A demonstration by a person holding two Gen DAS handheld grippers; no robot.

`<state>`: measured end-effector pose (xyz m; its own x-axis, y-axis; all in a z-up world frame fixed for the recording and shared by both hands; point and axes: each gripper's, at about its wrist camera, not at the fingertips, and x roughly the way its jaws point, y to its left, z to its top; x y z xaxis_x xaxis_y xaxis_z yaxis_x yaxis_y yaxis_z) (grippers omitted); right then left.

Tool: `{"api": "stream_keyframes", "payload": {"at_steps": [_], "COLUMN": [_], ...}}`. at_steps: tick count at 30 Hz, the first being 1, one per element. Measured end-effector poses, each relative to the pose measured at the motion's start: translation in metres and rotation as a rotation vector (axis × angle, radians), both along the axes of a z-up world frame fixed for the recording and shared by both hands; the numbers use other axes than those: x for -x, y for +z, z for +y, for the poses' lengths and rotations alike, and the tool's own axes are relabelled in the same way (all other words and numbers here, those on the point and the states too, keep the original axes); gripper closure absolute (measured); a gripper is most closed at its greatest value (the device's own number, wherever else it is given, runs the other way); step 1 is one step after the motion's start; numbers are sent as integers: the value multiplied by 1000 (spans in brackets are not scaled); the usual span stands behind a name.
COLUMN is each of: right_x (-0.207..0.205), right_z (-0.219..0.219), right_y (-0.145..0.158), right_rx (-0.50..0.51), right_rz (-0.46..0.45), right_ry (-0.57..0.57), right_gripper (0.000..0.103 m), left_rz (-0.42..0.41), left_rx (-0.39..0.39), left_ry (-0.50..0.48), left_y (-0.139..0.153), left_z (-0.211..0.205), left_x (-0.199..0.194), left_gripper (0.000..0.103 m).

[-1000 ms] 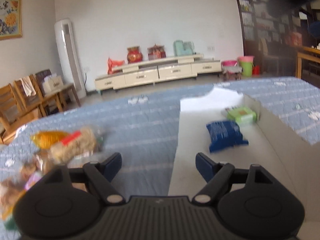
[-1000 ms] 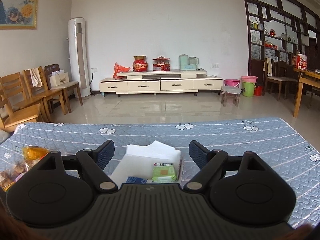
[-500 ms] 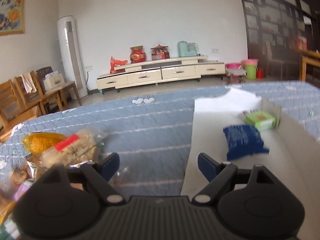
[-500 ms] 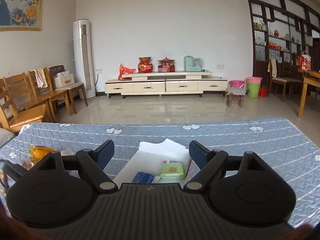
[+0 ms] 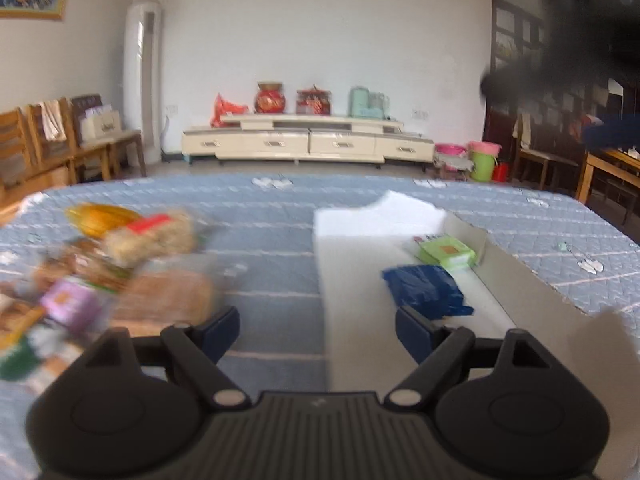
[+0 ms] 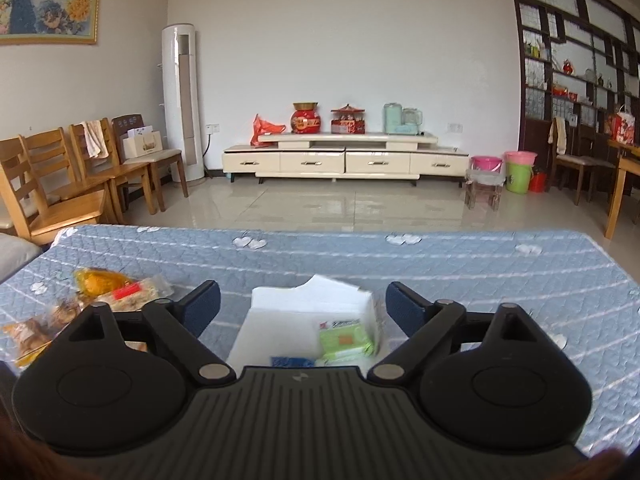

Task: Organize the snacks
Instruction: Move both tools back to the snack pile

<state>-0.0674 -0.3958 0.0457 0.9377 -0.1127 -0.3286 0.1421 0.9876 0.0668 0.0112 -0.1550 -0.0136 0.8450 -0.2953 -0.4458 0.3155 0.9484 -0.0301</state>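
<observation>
A white open box lies on the blue quilted cover, with a green packet and a dark blue packet inside it. Left of the box is a blurred pile of snacks, among them a yellow packet and a purple one. My left gripper is open and empty, low over the cover between the pile and the box. The right gripper is open too, empty, behind the box. From there the green packet and the snack pile show.
A dark blurred shape hangs at the upper right of the left wrist view. The quilted cover stretches wide to the right of the box. Wooden chairs stand beyond the left edge, and a low cabinet along the far wall.
The left wrist view has swung, and more of the snack pile now shows, larger and blurred. The left jaws stand slightly wider. The right gripper has hardly moved.
</observation>
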Motion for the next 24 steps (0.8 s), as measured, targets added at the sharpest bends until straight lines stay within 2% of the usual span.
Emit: {"api": "stream_keyframes", "payload": {"at_steps": [3, 6, 9, 13, 16, 19, 22, 24], "right_x": [3, 4, 3, 1, 1, -1, -3, -4], "right_z": [11, 25, 39, 63, 78, 87, 91, 91], "right_y": [-3, -8, -12, -15, -17, -19, -19, -19], "right_rx": [-23, -48, -78, -92, -73, -66, -55, -48], "right_rz": [19, 35, 53, 74, 85, 97, 105, 108], "right_ry": [38, 74, 102, 158, 191, 205, 206, 205], "right_gripper": [0, 0, 0, 0, 0, 0, 0, 0], "left_rz": [-50, -79, -83, -56, 6, 52, 122, 147], "left_rx": [-47, -54, -52, -85, -55, -30, 49, 81], "left_ry": [62, 150, 241, 330, 313, 240, 178, 199], "left_y": [13, 22, 25, 15, 6, 0, -8, -14], "left_z": [31, 72, 111, 152, 177, 183, 183, 181], "left_x": [8, 15, 20, 15, 3, -11, -23, -32], "left_gripper": [12, 4, 1, 1, 1, 1, 1, 1]}}
